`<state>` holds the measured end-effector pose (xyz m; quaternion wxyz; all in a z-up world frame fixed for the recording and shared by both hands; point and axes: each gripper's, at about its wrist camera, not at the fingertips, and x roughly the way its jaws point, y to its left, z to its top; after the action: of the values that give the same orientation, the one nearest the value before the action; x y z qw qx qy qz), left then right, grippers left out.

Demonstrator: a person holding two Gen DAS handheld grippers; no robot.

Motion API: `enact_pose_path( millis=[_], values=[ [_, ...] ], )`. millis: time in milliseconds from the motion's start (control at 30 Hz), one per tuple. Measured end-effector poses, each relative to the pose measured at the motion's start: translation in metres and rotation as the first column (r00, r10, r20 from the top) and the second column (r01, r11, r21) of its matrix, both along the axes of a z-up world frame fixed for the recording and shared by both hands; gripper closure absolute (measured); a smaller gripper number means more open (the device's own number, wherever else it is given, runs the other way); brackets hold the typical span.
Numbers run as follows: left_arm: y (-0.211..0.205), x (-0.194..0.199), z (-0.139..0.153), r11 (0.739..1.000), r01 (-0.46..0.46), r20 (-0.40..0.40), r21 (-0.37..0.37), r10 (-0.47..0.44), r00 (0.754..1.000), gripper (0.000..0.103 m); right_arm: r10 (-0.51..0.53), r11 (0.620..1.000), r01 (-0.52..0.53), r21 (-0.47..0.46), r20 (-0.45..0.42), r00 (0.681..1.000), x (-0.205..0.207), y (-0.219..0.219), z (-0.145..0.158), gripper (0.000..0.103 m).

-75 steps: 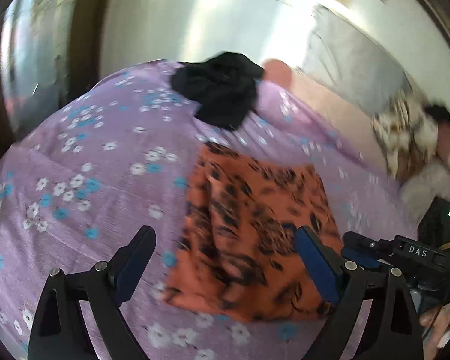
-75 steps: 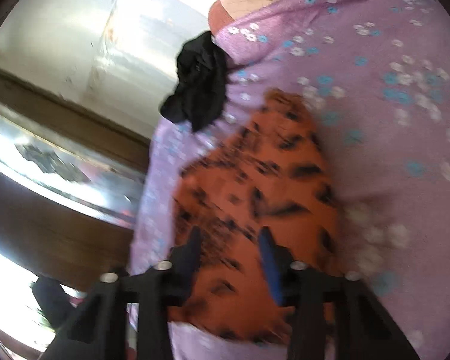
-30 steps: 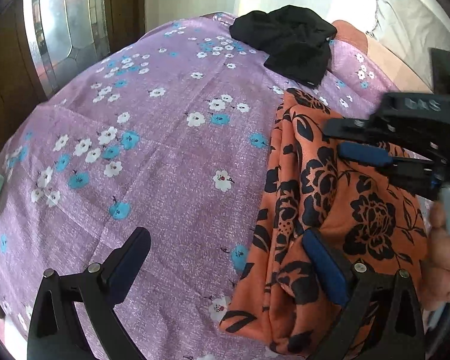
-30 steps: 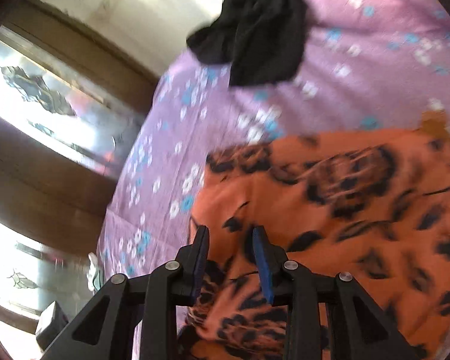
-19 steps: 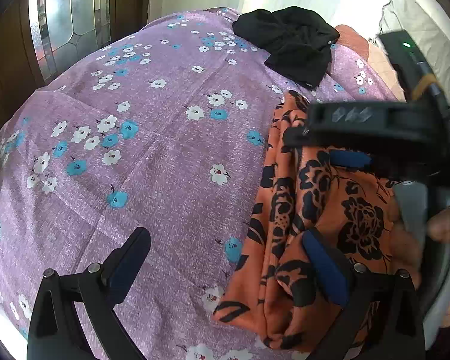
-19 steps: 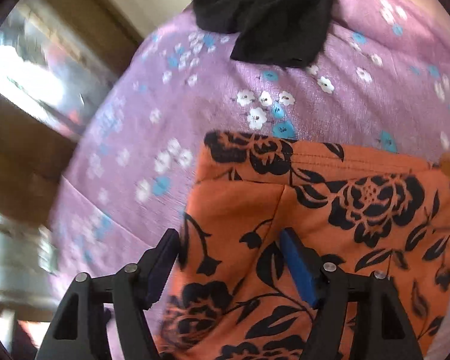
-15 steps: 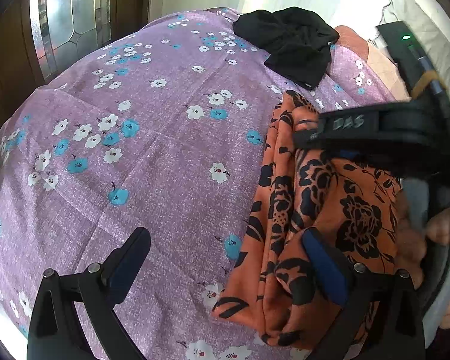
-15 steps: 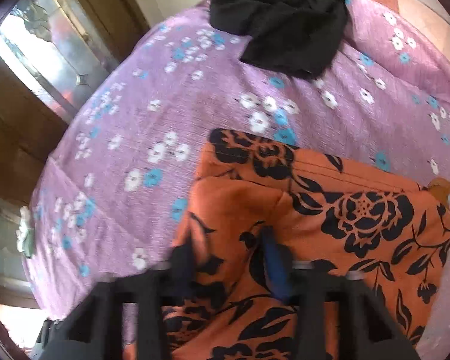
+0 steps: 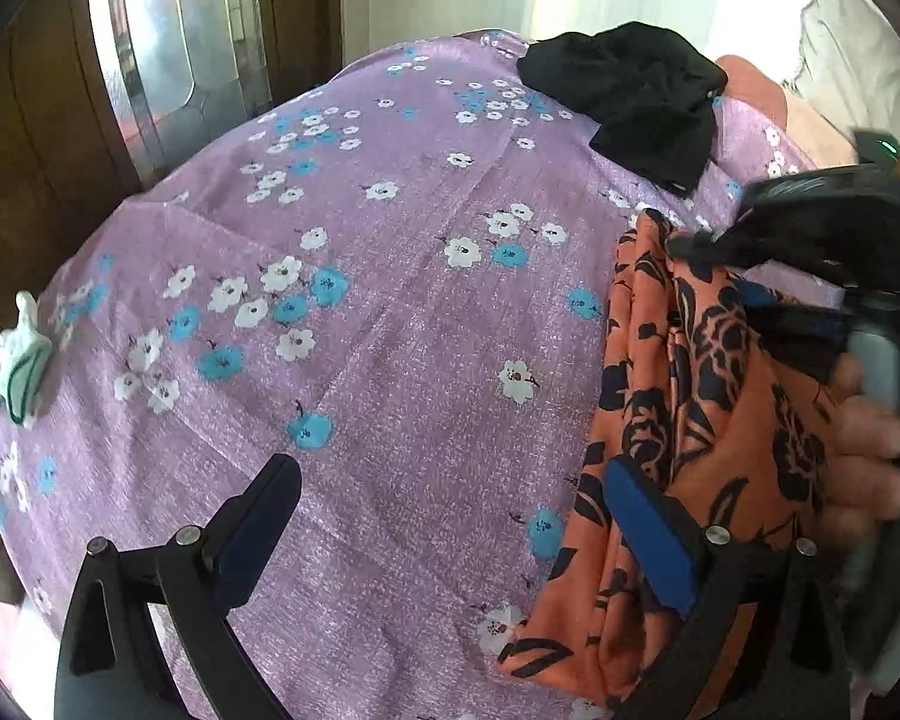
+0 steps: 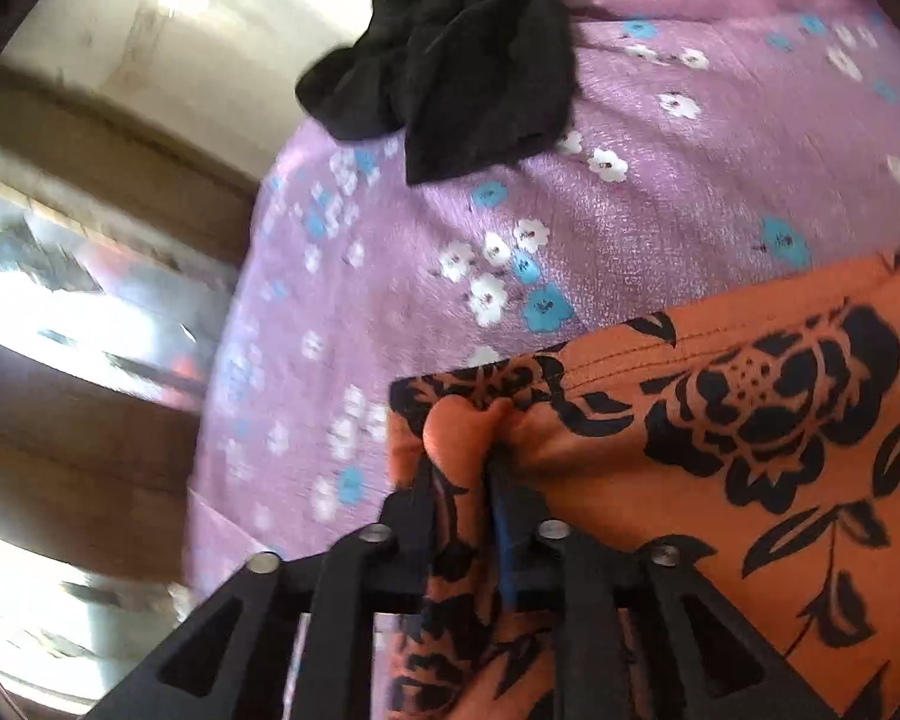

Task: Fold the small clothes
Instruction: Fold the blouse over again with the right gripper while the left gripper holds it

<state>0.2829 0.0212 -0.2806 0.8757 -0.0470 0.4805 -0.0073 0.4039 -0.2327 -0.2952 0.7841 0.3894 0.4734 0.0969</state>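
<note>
- The orange garment with a black rose print (image 10: 720,468) lies on a purple bedsheet with white and blue flowers (image 9: 390,330), toward the right side in the left wrist view.
- The right gripper (image 10: 459,480) has its jaws clamped on a raised fold at the garment's corner; the cloth bulges up between the 2 fingers. The jaws have just been opening a little, yet the pads press on the fold.
- In the left wrist view a person's hand (image 9: 864,450) holds that gripper over the garment.
- The left gripper (image 9: 450,516) has its jaws wide apart, with nothing pinched. Its right finger lies over the garment's near edge, its left finger over bare sheet.
- A crumpled black garment (image 9: 636,96) lies at the sheet's far end, well apart from the orange one.
- A small white and green object (image 9: 15,366) sits at the sheet's left edge.
</note>
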Motion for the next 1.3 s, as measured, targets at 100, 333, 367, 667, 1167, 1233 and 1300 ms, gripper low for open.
enact_pose_path(
  millis=[100, 333, 367, 667, 1167, 1233, 1300],
  values=[
    [0.004, -0.007, 0.015, 0.999, -0.018, 0.071, -0.029, 0.02, 0.997, 0.002, -0.01, 0.996, 0.005, 0.095, 0.054, 0.999, -0.022, -0.019, 0.019, 0.034],
    [-0.03, -0.027, 0.036, 0.996, 0.086, 0.173, -0.028, -0.08, 0.982, 0.002, -0.005, 0.998, 0.015, -0.062, 0.146, 0.989, -0.118, -0.061, 0.066, 0.036],
    [-0.037, -0.029, 0.036, 0.995, 0.099, 0.177, -0.014, -0.095, 0.98, 0.002, -0.008, 0.997, 0.019, -0.075, 0.148, 0.989, -0.128, -0.066, 0.063, 0.04],
    [-0.069, -0.021, -0.003, 0.974, 0.123, 0.071, 0.189, -0.138, 0.988, 0.001, -0.041, 0.992, 0.041, -0.122, 0.002, 0.999, -0.187, -0.088, -0.011, 0.083],
    [-0.071, -0.012, -0.009, 0.971, 0.158, 0.072, 0.18, -0.173, 0.982, 0.0, -0.149, 0.923, 0.126, -0.364, -0.036, 0.988, -0.038, -0.108, -0.012, 0.08],
    [-0.069, -0.013, -0.009, 0.971, 0.166, 0.076, 0.17, -0.18, 0.981, 0.0, -0.13, 0.909, 0.093, -0.406, -0.064, 0.989, -0.031, -0.1, -0.003, 0.078],
    [-0.067, -0.012, -0.01, 0.973, 0.169, 0.074, 0.156, -0.182, 0.98, 0.0, -0.079, 0.905, 0.065, -0.42, -0.016, 0.997, -0.029, -0.088, 0.011, 0.078]
  ],
)
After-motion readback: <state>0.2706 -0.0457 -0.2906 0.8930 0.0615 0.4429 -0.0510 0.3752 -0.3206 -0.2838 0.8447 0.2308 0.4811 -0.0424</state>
